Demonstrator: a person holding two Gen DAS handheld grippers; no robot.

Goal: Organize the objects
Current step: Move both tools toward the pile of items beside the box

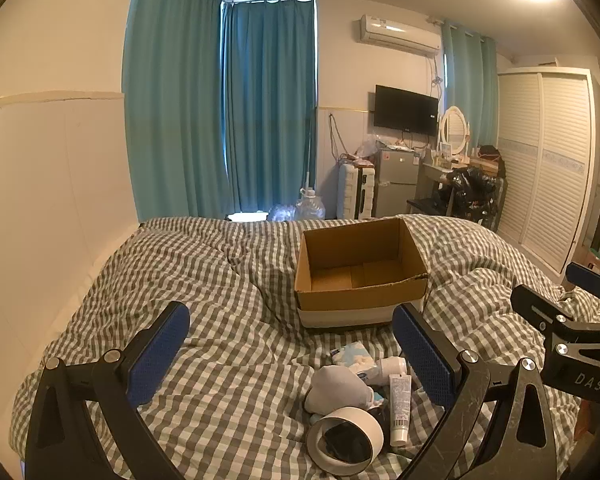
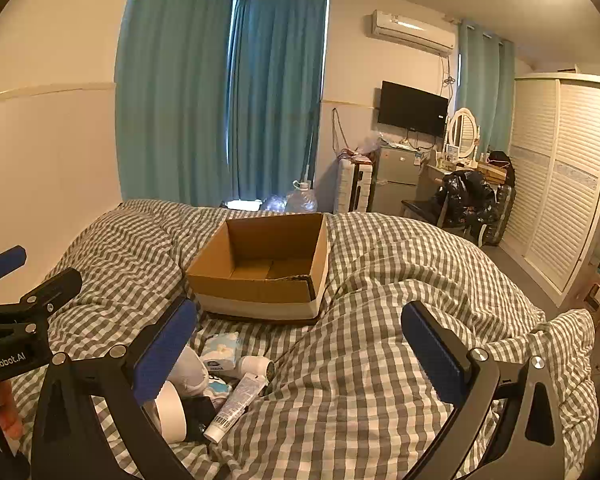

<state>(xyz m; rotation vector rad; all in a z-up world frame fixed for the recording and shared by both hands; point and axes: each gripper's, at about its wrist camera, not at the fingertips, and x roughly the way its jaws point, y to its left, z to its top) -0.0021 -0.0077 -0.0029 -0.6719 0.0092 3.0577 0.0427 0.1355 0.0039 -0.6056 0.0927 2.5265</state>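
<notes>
My pile of small things lies on the checked bed (image 1: 220, 280), just in front of the open cardboard box (image 1: 360, 268). A white tape roll (image 1: 346, 440) covers something dark I cannot make out; the tube (image 1: 399, 408) carries print too small to read. A white sock (image 1: 338, 390), a tissue pack (image 1: 354, 354) and a small white bottle (image 1: 392, 366) crowd together. "DAS" and "GenRobot.AI" show on the housings. My left hand-held gripper (image 1: 292, 360) and right hand-held gripper (image 2: 300, 356) both gape wide, holding nothing.
</notes>
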